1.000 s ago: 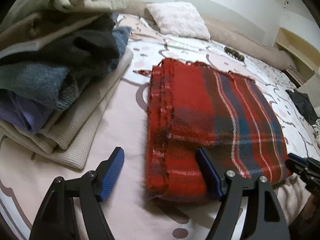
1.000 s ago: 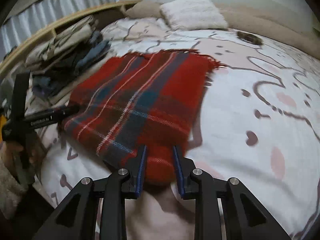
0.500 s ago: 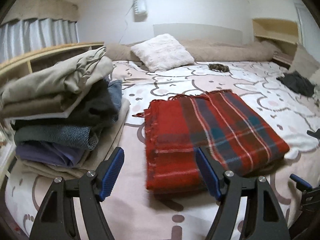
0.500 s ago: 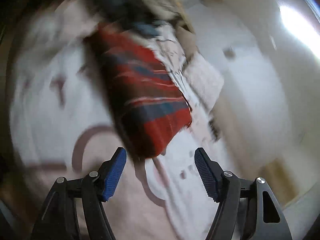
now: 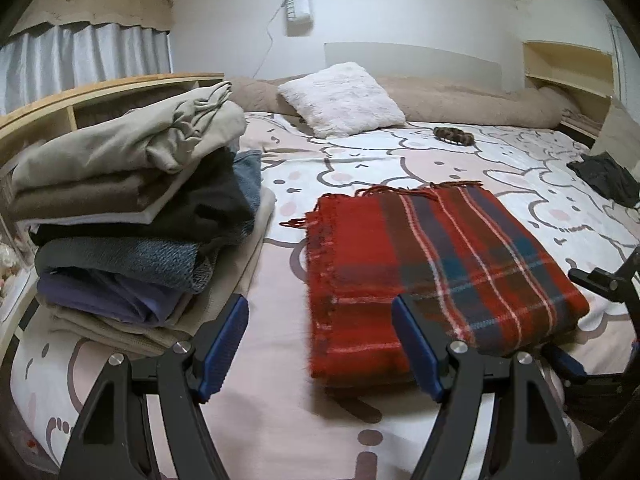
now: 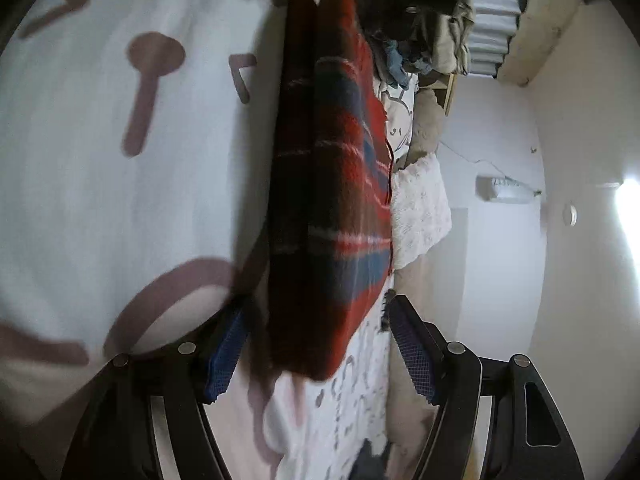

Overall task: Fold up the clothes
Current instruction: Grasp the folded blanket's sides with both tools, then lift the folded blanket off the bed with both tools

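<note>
A folded red plaid scarf [image 5: 432, 276] with a fringed far edge lies flat on the bed. My left gripper [image 5: 320, 344] hovers open just in front of its near left corner, touching nothing. In the right wrist view the scene is rolled sideways: the scarf's [image 6: 336, 184] folded edge fills the centre. My right gripper [image 6: 320, 348] stands open, its jaws on either side of the scarf's near corner. Part of the right gripper [image 5: 600, 320] shows at the right edge of the left wrist view.
A tall stack of folded clothes [image 5: 132, 224] stands on the bed left of the scarf. A white fluffy pillow [image 5: 344, 96] and a beige bolster [image 5: 472, 104] lie at the headboard. A dark garment [image 5: 608, 176] lies far right, a small brown object [image 5: 454, 134] mid-bed.
My right gripper let go of the scarf's corner, opened and rolled onto its side at the scarf's edge. My left gripper drew back and tilted up, still open.
</note>
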The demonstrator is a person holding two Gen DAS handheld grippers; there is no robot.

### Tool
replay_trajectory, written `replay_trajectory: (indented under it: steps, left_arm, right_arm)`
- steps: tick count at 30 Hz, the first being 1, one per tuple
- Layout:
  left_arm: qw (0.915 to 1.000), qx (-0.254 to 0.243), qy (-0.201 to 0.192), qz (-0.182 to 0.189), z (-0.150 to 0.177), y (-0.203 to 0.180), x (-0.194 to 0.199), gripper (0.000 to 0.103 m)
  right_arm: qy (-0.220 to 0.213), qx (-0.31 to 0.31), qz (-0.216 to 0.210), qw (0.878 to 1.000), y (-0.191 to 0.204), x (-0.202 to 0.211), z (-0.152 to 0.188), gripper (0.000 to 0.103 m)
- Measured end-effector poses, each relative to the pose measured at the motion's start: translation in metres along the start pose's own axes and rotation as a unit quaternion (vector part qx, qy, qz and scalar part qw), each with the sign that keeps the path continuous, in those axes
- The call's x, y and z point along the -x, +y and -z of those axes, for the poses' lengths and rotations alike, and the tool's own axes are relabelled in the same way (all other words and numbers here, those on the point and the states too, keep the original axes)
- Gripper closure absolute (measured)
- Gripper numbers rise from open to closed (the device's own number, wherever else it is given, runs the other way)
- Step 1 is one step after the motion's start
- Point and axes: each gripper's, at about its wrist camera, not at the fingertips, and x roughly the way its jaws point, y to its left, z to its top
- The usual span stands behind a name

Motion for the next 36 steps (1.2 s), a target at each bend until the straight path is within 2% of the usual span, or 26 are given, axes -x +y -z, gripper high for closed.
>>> replay_trajectory:
  steps: [3,5,6,7,8,9,11,13,15,17,18,24,26,30,36]
  left_arm:
    - [1.0000,0.001,-0.005,-0.002,0.001,0.002,0.002,0.029]
    - [0.9995,-0.019,-0.023,-0.005,0.003,-0.001,0.009,0.029]
    - [0.9985,-0.040,-0.037,-0.008,0.004,-0.005,0.014,0.029]
    - [0.9950,-0.080,-0.058,-0.013,0.007,-0.013,0.022,0.029]
    - [0.9881,-0.130,-0.079,-0.021,0.013,-0.024,0.027,0.029]
    - [0.9784,-0.181,-0.096,-0.031,0.020,-0.036,0.032,0.029]
    - [0.9499,-0.279,-0.131,-0.049,0.034,-0.059,0.040,0.029]
    - [0.9210,-0.353,-0.153,-0.062,0.049,-0.076,0.041,0.029]
    - [0.8903,-0.421,-0.160,-0.066,0.067,-0.091,0.037,0.029]
    - [0.8539,-0.489,-0.164,-0.065,0.085,-0.105,0.028,0.028]
    - [0.8450,-0.504,-0.165,-0.067,0.087,-0.107,0.023,0.027]
    - [0.8172,-0.546,-0.166,-0.084,0.082,-0.115,-0.004,0.027]
    - [0.8074,-0.559,-0.166,-0.089,0.080,-0.118,-0.014,0.027]
    - [0.7871,-0.586,-0.166,-0.100,0.076,-0.123,-0.032,0.029]
    - [0.7686,-0.612,-0.156,-0.103,0.080,-0.110,-0.034,0.029]
  right_arm:
    - [-0.024,0.015,0.046,0.999,0.005,-0.005,-0.003,0.032]
    - [-0.040,0.026,0.077,0.996,0.008,-0.008,-0.005,0.034]
    - [-0.048,0.031,0.092,0.994,0.010,-0.010,-0.006,0.037]
    - [-0.055,0.029,0.091,0.994,0.010,-0.010,-0.005,0.052]
    - [-0.061,0.021,0.078,0.995,0.008,-0.009,-0.002,0.063]
    - [-0.067,0.009,0.062,0.996,0.004,-0.008,0.001,0.067]
    - [-0.074,-0.026,0.019,0.997,-0.010,-0.008,0.006,0.069]
    - [-0.077,-0.077,-0.036,0.993,-0.031,-0.010,0.010,0.069]
    - [-0.077,-0.134,-0.086,0.984,-0.054,-0.015,0.015,0.069]
    - [-0.076,-0.190,-0.133,0.970,-0.077,-0.022,0.020,0.069]
    - [-0.076,-0.218,-0.158,0.960,-0.088,-0.026,0.023,0.069]
    - [-0.082,-0.312,-0.236,0.917,-0.120,-0.028,0.026,0.069]
    - [-0.085,-0.329,-0.250,0.907,-0.126,-0.033,0.028,0.069]
    - [-0.084,-0.337,-0.262,0.900,-0.129,-0.032,0.035,0.069]
    - [-0.081,-0.339,-0.267,0.898,-0.118,-0.027,0.042,0.069]
